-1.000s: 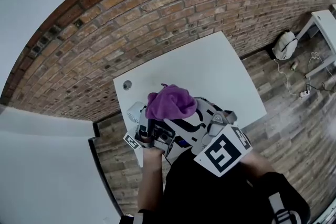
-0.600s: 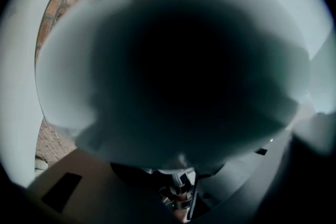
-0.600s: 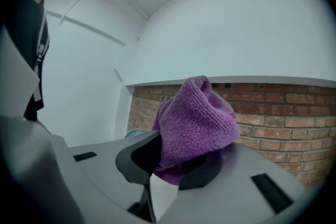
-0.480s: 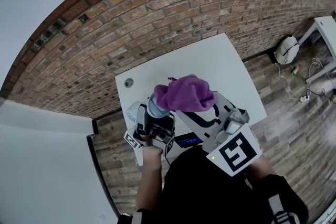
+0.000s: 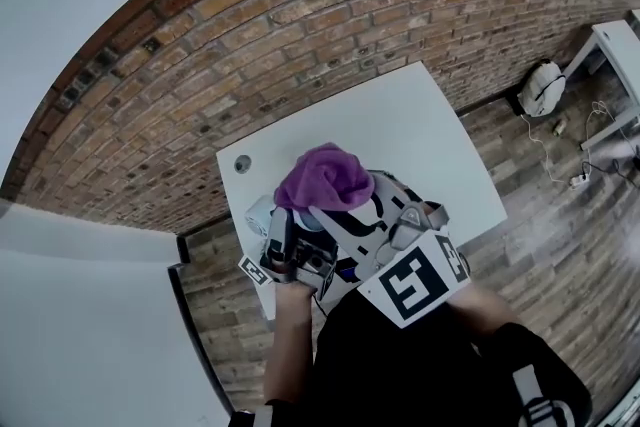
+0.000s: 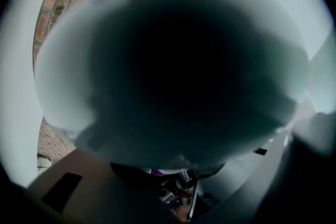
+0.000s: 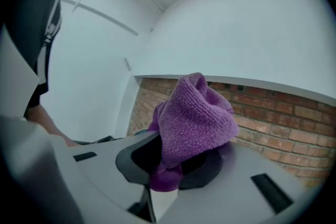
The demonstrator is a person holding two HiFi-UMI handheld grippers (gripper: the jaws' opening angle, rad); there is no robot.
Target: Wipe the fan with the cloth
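Observation:
In the head view a purple cloth (image 5: 322,177) is bunched over the top of a small pale blue fan (image 5: 260,213). My right gripper (image 5: 328,211) is shut on the cloth, which hides its fingertips. The cloth (image 7: 194,118) sticks up from between the jaws of my right gripper (image 7: 168,168) in its own view. My left gripper (image 5: 290,243) points upward and holds the fan from below. The fan (image 6: 168,71) fills the left gripper view as a blurred pale shape with a dark middle, sitting between the jaws of my left gripper (image 6: 173,170).
A white table (image 5: 420,125) with a round cable hole (image 5: 241,163) stands against a brick wall (image 5: 300,35). The floor (image 5: 560,215) is wood. A white bag (image 5: 542,85) and cables lie on the floor at the right, by another white table (image 5: 615,45).
The cloth swung right off the fan's top half a second ago and is now back to the left over it. My left gripper with the fan stayed put.

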